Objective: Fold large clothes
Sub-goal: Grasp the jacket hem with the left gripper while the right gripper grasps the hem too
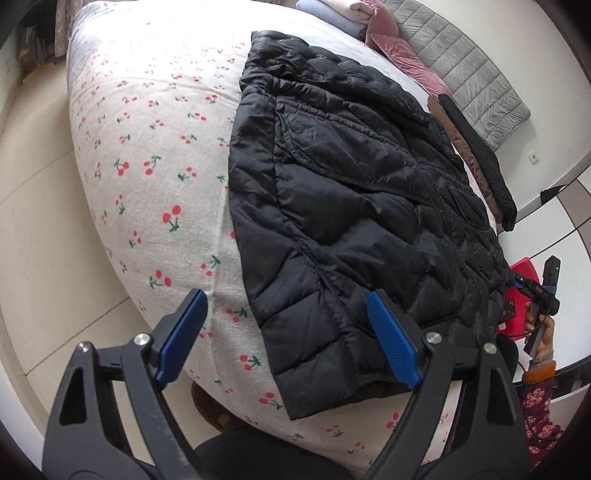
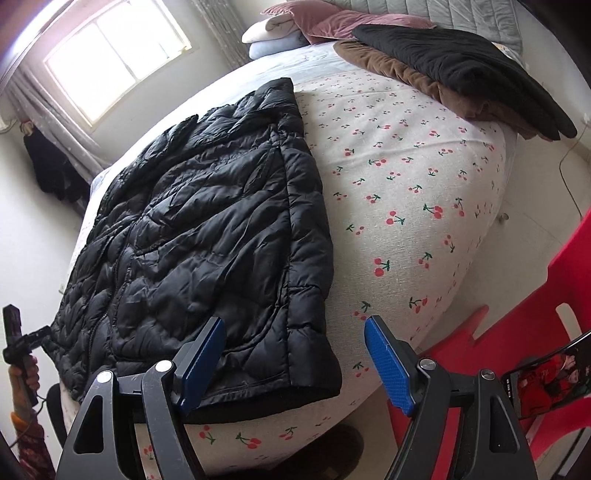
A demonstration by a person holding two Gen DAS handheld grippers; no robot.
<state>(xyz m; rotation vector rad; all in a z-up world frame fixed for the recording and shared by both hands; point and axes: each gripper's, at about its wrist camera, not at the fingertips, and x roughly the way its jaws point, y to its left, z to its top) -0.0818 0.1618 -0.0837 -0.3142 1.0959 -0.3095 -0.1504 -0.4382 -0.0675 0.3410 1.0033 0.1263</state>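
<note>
Lying flat on the bed point(image 1: 155, 155), the black puffer jacket point(image 1: 351, 192) is glossy and quilted, stitched into soft padded panels that wrinkle and catch the light. Its sides are turned inward, giving it a long, roughly rectangular outline with the hem nearest the foot of the bed. The sheet point(image 2: 406, 192) under it is a coarse pale weave printed with small red cherries.

In the left wrist view, a broad bare strip of sheet runs alongside the jacket out to the rounded mattress edge, with pale tiled floor point(image 1: 33, 206) beyond. In the right wrist view, a wide stretch of sheet lies open on the jacket's other side. Farther up the bed, a folded brown garment point(image 2: 399, 74) with a folded black garment point(image 2: 461, 70) on top sits near the edge, well apart from the jacket. Pink velvet pillows point(image 2: 332, 22) rest against a grey quilted headboard point(image 1: 469, 74). A red plastic chair point(image 2: 546, 295) stands just beside the foot corner.

The left gripper point(image 1: 290, 339) hangs above the hem corner with its jaws spread wide, blue ribbed pads point(image 1: 393, 339) holding nothing. The right gripper point(image 2: 295, 365) hovers over the opposite hem corner, jaws equally wide apart, empty and not touching the fabric.
</note>
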